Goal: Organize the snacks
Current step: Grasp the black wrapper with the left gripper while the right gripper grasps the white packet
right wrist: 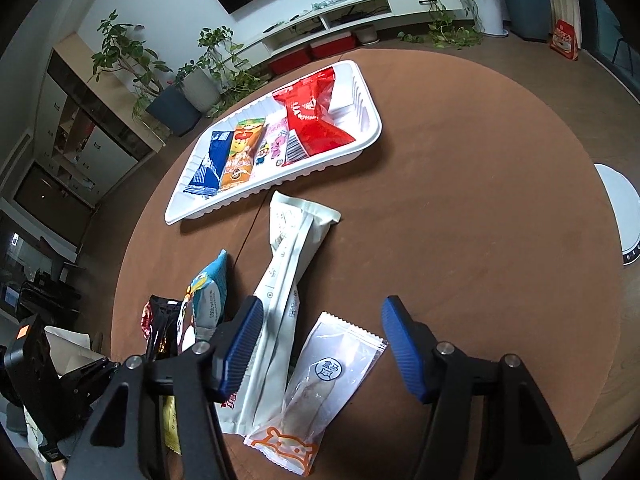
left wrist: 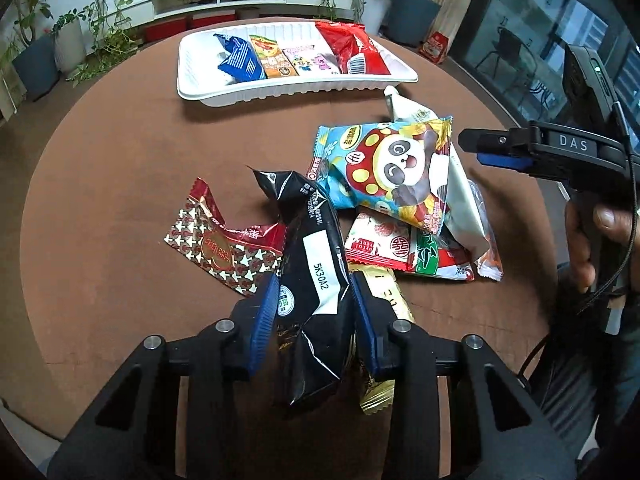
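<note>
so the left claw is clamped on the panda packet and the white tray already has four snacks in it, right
Not quite. The left claw is clamped on the black packet, not the panda packet, which lies free on the table further ahead; the left wrist view shows this. The rest holds: the white tray already has four snacks in it.

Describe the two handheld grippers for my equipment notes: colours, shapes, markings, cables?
Both are black angular frames with silver round bolt heads and ribbed blue finger pads. The left gripper shows this up close. The right gripper has "DAS" in pale letters on its side, a small green light on the black box above, and a black braided cable running down past the hand.
</note>
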Action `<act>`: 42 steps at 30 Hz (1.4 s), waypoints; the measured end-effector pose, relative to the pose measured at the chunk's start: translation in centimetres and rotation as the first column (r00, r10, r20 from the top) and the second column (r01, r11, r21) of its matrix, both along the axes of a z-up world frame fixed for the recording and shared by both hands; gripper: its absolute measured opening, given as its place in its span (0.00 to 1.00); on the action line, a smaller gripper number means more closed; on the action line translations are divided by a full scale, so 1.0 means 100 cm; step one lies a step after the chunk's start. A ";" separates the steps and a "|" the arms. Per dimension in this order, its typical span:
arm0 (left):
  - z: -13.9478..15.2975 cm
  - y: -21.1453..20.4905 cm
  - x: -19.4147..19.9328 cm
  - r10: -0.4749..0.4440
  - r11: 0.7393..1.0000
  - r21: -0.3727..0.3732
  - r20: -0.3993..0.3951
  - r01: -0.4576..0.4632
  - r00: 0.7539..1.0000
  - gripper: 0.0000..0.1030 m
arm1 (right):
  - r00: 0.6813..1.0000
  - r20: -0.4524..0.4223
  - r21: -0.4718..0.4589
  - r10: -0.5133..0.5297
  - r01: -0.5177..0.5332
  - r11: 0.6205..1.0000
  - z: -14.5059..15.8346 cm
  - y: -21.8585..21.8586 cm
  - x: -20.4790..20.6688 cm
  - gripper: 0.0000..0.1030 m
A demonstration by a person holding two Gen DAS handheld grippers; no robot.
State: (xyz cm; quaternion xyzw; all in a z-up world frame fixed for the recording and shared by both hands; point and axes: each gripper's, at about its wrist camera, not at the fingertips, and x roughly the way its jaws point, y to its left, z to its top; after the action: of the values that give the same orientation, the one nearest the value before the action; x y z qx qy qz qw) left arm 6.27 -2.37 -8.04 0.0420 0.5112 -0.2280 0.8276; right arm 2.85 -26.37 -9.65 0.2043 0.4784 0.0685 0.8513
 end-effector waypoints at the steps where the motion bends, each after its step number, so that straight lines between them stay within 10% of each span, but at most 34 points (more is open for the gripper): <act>1: 0.000 0.000 0.002 -0.001 1.000 0.004 -0.007 0.001 1.000 0.33 | 1.000 0.000 0.000 0.000 0.000 1.000 0.000 0.000 0.000 0.64; 42: -0.012 0.019 0.020 0.028 0.996 -0.089 -0.033 -0.031 0.999 0.23 | 0.985 -0.061 0.028 0.160 -0.158 0.987 -0.017 0.045 0.015 0.47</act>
State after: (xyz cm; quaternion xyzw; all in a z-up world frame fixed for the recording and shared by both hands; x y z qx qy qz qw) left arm 8.30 -0.48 -9.20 -0.0062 0.5142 -0.2389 0.8237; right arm 4.34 -21.89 -11.35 0.1774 0.5188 0.1354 0.8253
